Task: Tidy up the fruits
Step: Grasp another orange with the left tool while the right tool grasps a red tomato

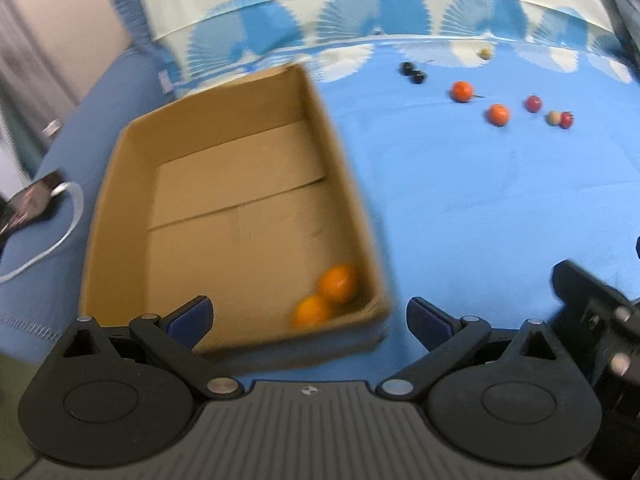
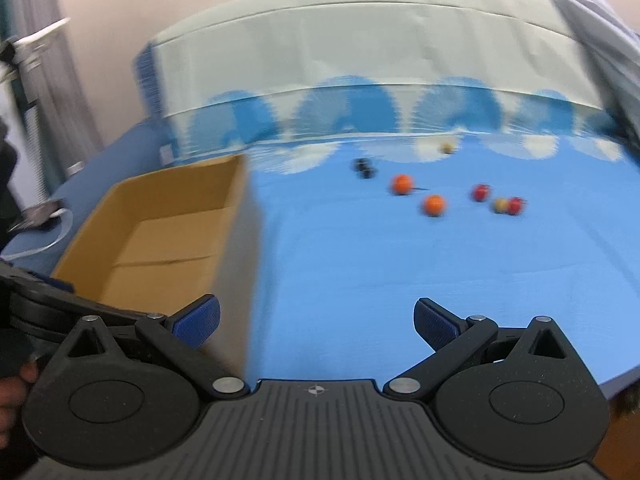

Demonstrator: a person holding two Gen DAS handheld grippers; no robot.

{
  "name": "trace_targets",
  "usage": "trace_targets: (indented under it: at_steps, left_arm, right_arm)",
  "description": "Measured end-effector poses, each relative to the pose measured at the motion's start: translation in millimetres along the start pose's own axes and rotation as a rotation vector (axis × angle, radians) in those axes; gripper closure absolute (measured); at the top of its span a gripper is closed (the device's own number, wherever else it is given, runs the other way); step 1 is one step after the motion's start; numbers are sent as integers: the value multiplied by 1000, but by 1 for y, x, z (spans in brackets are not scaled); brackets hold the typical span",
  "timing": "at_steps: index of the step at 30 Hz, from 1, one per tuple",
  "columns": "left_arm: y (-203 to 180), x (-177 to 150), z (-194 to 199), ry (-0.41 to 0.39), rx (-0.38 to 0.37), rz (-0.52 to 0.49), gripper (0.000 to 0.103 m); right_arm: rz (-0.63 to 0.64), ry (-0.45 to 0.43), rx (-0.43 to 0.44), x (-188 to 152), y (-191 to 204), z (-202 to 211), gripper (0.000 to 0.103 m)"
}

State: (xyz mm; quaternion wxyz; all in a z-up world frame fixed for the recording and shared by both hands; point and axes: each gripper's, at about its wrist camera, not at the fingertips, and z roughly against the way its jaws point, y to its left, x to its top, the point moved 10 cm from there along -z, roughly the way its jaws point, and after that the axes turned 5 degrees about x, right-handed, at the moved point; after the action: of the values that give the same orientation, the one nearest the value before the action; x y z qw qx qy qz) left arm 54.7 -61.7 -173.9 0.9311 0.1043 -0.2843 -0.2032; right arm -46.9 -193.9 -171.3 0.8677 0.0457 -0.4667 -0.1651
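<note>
Setting: Blue cloth (image 2: 360,280) covers the work surface, its far edge printed with fan shapes.
Box: a cardboard box (image 1: 224,216) sits at the left, two oranges (image 1: 326,294) touching in its near right corner.
Loose fruit: two orange-red fruits (image 2: 418,195), two red ones (image 2: 498,198), a pale one between the reds, a dark pair (image 2: 363,168) and one pale piece farther back lie well apart from the box.
Left gripper (image 1: 310,318): spread wide and empty, above the box's near rim.
Right gripper (image 2: 316,322): spread wide, empty, facing the scattered fruit.
Step, by judgement: reaching for the next fruit.
Doing it well: approach the nearer orange-red fruit from above, straddle it evenly, close gently so it cannot roll.
</note>
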Motion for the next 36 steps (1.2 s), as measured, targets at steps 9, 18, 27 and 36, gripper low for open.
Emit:
trace_targets:
  at_steps: [9, 18, 27, 36]
  left_arm:
    - [-120, 94, -63, 11, -148, -101, 0]
    - [-223, 177, -148, -81, -180, -123, 0]
    - [-291, 216, -209, -112, -252, -150, 0]
    - [-294, 230, -244, -118, -256, -87, 0]
  right_arm:
    - [-78, -104, -296, 49, -174, -45, 1]
    - [-108, -60, -416, 65, -302, -150, 1]
    - [-45, 19, -378, 56, -343, -250, 1]
    - [-29, -48, -336, 68, -349, -282, 1]
